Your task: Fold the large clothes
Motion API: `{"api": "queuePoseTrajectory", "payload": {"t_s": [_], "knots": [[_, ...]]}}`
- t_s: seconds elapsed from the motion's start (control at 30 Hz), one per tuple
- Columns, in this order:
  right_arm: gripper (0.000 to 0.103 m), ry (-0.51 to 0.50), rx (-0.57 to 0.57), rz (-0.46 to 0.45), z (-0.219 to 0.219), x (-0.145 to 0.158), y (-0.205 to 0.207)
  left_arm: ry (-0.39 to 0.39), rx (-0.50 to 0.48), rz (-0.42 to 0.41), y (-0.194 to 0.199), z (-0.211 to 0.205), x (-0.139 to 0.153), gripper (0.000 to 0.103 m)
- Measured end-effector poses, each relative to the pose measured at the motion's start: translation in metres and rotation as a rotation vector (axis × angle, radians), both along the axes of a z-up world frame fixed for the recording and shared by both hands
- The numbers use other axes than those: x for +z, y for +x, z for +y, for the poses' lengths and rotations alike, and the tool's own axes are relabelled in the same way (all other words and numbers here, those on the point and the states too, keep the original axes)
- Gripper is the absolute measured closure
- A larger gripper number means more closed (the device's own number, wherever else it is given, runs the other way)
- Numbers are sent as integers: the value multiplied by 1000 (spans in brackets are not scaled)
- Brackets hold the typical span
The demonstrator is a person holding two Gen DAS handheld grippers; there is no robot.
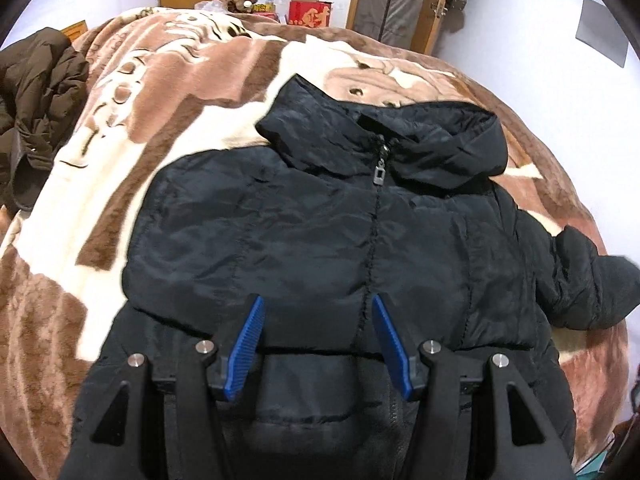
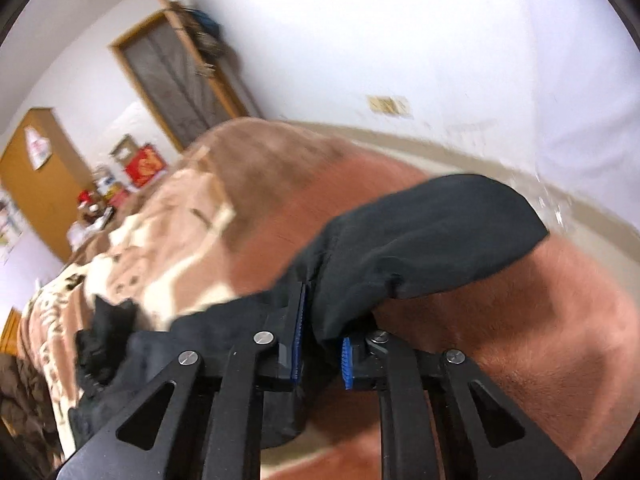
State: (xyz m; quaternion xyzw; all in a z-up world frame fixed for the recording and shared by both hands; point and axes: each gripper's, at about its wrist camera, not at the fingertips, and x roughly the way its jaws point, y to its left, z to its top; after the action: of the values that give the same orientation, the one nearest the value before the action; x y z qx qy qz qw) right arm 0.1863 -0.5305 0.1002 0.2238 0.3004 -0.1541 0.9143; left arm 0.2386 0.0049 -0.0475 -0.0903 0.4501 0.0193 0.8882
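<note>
the jacket (image 1: 320, 220) is lying front-up on the blanket (image 1: 120, 140), filling the centre of the left wrist view, with its zip (image 1: 378, 176) running down the middle and its hood (image 1: 400, 136) spreading toward the upper centre. the left gripper (image 1: 318, 312) is sitting at the lower centre of the frame, directly over the jacket's lower front. its jaws are standing partly apart, with the blue pads (image 1: 250, 344) on either side of a bare patch of fabric just left of the zip; whether the tips are touching the cloth cannot be told, and nothing is being pinched. one sleeve (image 1: 592, 280) is sticking out at the right edge. a brown coat (image 1: 36, 112) is lying at the left edge, well apart from the jacket.

in the right wrist view, which is blurring, the right gripper (image 2: 316, 312) is occupying the lower centre with its jaws drawn narrow and clamping on the sleeve (image 2: 420, 232). the sleeve fabric is passing between the pads and extending up and to the right of the fingers, above the blanket (image 2: 520, 320). more black cloth is bunching at the lower left of the fingers.
</note>
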Motion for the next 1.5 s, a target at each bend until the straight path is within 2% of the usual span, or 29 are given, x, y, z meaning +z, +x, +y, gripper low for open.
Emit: {"api": "queuePoseTrajectory", "payload": {"t_s": [0.13,0.23,0.4,0.53,0.63,0.87,1.03,1.1,1.2,1.27,1.3,1.33,1.5], "knots": [[90,-39,120,-99,52,61,1,12,15,-7,-7,12,13,45],[91,-70,223,-144,98,95,7,-1,21,-25,-14,21,23,45],[91,-87,409,-158,178,118,29,-22,48,-60,-24,43,35,45],[91,-81,549,-121,242,103,46,-39,80,-71,-31,65,35,45],[91,-54,640,-70,285,74,59,-52,107,-67,-35,84,31,45],[91,-35,795,132,377,-29,91,-72,166,-56,-41,125,14,45],[90,-25,855,276,405,-98,103,-89,181,-48,-44,144,3,45],[82,-22,870,307,414,-111,104,-99,178,-50,-44,147,1,45],[74,-17,882,298,415,-114,100,-112,168,-56,-41,146,2,45],[63,22,902,273,411,-102,95,-125,157,-68,-39,142,8,45],[49,50,917,259,409,-95,92,-129,150,-77,-37,139,12,45],[44,67,929,236,407,-86,88,-132,142,-87,-35,136,16,44],[44,83,926,114,381,-44,66,-143,71,-130,-21,105,35,41]]}}
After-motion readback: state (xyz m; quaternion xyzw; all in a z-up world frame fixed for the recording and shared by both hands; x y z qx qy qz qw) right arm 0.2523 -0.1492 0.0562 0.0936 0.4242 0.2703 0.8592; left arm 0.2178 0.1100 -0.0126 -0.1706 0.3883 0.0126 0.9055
